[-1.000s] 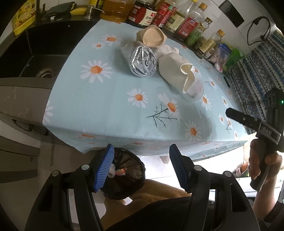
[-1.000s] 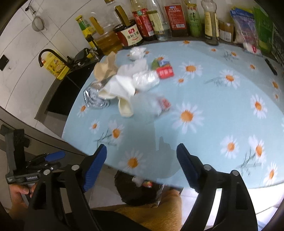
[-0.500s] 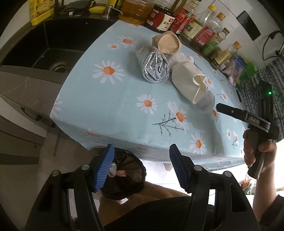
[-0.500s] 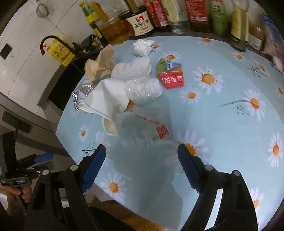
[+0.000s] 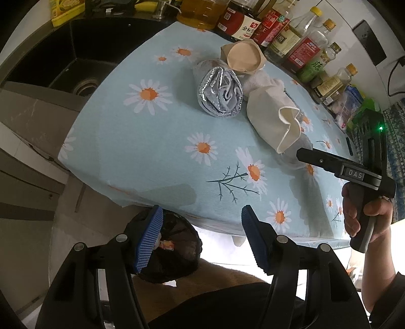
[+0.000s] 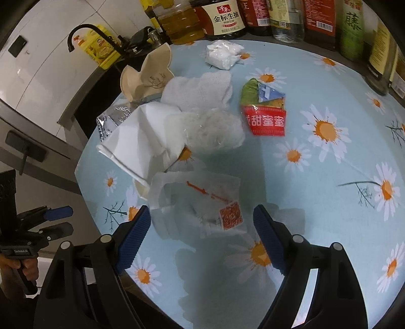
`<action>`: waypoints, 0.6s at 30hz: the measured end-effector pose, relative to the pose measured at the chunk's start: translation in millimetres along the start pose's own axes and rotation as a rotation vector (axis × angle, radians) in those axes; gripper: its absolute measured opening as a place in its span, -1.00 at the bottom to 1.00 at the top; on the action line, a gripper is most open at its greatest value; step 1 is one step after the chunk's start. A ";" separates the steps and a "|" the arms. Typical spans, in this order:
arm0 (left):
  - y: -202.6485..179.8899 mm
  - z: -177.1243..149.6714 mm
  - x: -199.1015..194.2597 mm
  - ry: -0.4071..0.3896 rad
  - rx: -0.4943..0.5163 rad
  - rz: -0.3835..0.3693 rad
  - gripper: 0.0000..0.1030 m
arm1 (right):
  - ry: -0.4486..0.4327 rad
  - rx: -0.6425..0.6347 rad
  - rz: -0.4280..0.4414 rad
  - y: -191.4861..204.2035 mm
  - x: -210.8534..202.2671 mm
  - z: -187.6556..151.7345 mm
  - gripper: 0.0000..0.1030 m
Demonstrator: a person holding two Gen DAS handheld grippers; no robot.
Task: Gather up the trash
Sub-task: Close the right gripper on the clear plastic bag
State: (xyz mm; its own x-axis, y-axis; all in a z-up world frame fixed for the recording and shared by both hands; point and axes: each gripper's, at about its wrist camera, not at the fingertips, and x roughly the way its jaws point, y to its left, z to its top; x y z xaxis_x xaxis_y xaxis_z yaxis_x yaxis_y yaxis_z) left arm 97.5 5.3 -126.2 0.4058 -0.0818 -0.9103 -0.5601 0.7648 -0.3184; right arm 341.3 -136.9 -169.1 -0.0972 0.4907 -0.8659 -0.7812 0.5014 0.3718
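Trash lies piled on the daisy tablecloth (image 6: pixel 316 177). A clear plastic bag with a red stamp (image 6: pixel 200 202) lies flat under my right gripper (image 6: pixel 201 224), whose blue pads stand open on either side of it without touching. Behind it are a white paper bag (image 6: pixel 141 141), crumpled clear film (image 6: pixel 212 129), a red snack packet (image 6: pixel 264 121), a white tissue (image 6: pixel 200 88) and a foil bag (image 5: pixel 220 96). My left gripper (image 5: pixel 201 238) is open and empty off the table's edge, above a black-lined trash bin (image 5: pixel 177 253).
Sauce and oil bottles (image 6: pixel 225 17) line the back of the table. A dark sink (image 5: pixel 83 63) lies to the left of it. A beige paper cup (image 5: pixel 244 58) lies on its side behind the foil. A hand (image 5: pixel 364 215) holds the right gripper (image 5: pixel 302 153).
My right gripper has come down and forward over the table, so the clear bag now lies between its pads. The left gripper shifted slightly and rolled, still over the bin.
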 end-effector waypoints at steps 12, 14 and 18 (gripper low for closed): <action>-16.7 5.2 10.4 0.007 -0.031 0.035 0.21 | 0.006 -0.084 0.029 -0.3 1.4 -2.1 0.32; -21.4 7.1 12.3 0.010 -0.024 0.045 0.21 | -0.002 -0.085 0.031 -2.6 -1.1 -2.2 0.32; -27.7 16.1 11.8 0.002 -0.013 0.060 0.21 | -0.021 -0.083 0.043 -8.0 -10.8 -2.5 0.31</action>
State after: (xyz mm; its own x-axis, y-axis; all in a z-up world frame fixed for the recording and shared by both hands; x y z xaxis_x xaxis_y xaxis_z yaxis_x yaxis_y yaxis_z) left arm 129.3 -6.5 -123.8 0.3693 -0.0374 -0.9285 -0.5929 0.7599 -0.2665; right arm 347.0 -148.0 -163.5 -0.1188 0.5259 -0.8422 -0.8252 0.4193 0.3783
